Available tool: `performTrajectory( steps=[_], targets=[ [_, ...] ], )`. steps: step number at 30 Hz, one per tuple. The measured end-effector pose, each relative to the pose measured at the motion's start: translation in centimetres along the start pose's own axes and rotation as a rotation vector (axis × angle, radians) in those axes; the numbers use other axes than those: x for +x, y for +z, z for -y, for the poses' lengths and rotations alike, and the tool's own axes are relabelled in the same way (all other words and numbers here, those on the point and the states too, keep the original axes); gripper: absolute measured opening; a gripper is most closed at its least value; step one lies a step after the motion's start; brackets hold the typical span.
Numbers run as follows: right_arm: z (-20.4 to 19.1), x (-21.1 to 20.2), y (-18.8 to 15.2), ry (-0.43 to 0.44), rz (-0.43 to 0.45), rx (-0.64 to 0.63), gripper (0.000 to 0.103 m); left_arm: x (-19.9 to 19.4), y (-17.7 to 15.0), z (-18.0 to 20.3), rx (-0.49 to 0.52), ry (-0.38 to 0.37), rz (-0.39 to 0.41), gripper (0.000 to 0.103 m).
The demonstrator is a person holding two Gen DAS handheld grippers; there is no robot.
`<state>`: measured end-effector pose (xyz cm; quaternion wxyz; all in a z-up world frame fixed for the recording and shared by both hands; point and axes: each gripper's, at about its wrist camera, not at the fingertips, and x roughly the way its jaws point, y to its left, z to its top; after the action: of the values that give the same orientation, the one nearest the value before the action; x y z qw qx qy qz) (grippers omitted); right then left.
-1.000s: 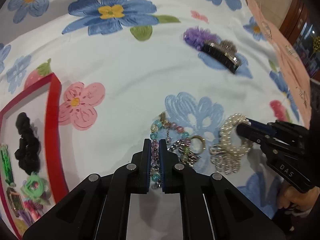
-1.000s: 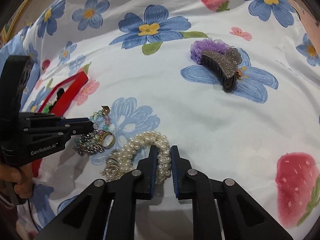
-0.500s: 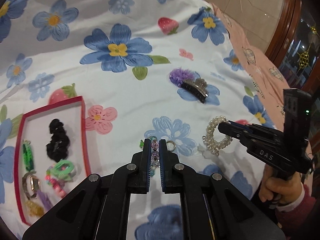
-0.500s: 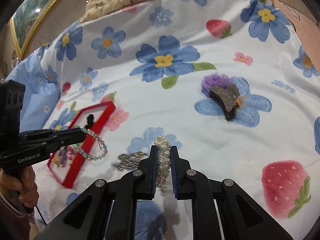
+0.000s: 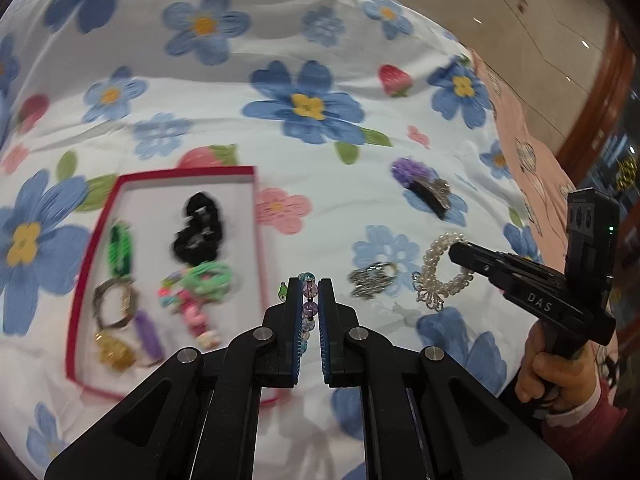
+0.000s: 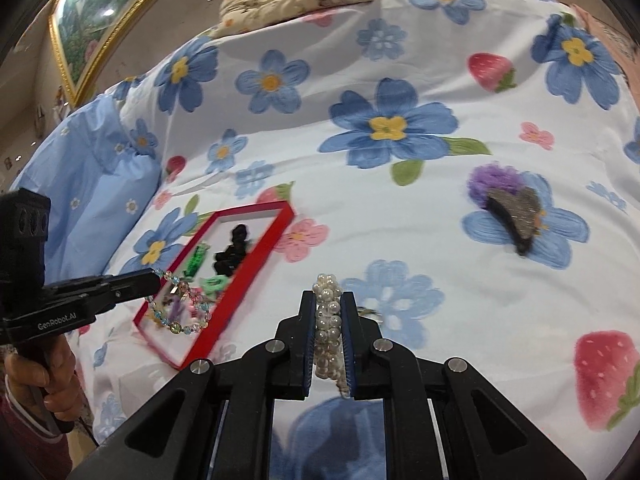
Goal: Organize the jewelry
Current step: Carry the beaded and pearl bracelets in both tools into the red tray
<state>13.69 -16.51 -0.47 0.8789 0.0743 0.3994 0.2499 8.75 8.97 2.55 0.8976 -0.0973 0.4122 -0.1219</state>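
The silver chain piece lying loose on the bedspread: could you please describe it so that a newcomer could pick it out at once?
Start at the red-rimmed rectangular tray on the floral bedspread, then look to its right. There a small crumpled silver metal chain piece lies on a pale blue printed flower. Unlike the white pearl bracelet hanging beside it in the right gripper, nothing holds it.
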Motion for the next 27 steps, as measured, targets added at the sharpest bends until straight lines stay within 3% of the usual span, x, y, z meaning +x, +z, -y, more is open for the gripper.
performTrajectory(
  steps=[14,27],
  targets=[
    [-6.9,4.0,0.5,0.126,-0.049,-0.071,0.012,-3.0,-2.9,-7.4,-0.161,0.071,0.032,0.006],
    [-13.1,7.0,1.0,0.237,-0.085,-0.132,0.012,-3.3,-3.9,-10.9,-0.235,0.076,0.033,0.006]
  ],
)
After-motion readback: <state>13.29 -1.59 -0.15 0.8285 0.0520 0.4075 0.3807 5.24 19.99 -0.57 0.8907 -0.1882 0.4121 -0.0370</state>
